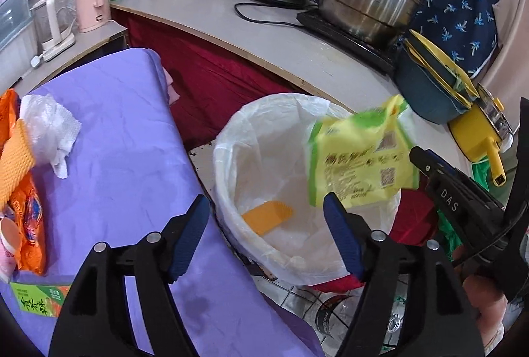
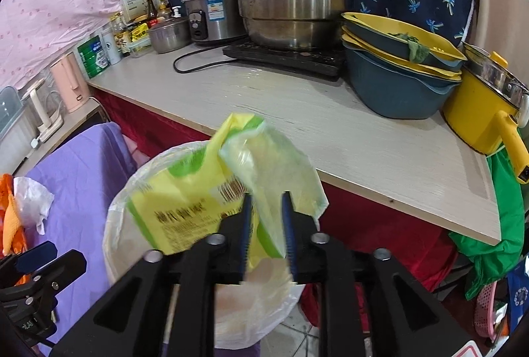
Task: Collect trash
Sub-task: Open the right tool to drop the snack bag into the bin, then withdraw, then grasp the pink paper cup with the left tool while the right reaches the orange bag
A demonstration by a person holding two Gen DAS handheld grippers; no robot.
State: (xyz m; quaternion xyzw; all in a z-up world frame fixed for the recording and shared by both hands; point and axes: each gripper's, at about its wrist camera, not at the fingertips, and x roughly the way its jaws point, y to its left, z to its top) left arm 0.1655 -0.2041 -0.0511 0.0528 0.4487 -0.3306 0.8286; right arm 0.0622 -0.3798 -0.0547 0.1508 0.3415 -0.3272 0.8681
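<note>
Both pairs of jaws stand parted over the bin. On the left gripper (image 1: 266,231) the blue pads are spread wide with nothing between them; below lies a ribbed orange plastic strip (image 1: 267,218) on the bottom of the round bin lined with a white plastic bag (image 1: 231,165), and I judge that piece already dropped in. To its left, the purple cloth-covered surface (image 1: 125,142) carries more rubbish to collect: a crumpled white paper towel (image 1: 49,128), an orange snack wrapper (image 1: 28,224) and a green printed carton (image 1: 39,297) at the near edge.

Moving right, the yellow-green printed plastic packet (image 1: 357,158) hangs tilted over the bin's far rim, just beside the right gripper (image 2: 267,229). In the right wrist view that gripper's narrow blue pads are a little apart, the packet's thin film lying loosely between them and blurred, so it looks let go rather than pinched. Holding it above the open mouth makes sense: freed there, it should fall inside the liner, not onto the tiled floor.

Farther right, the pale wooden counter (image 2: 330,138) holds steel pots and stacked bowls.
</note>
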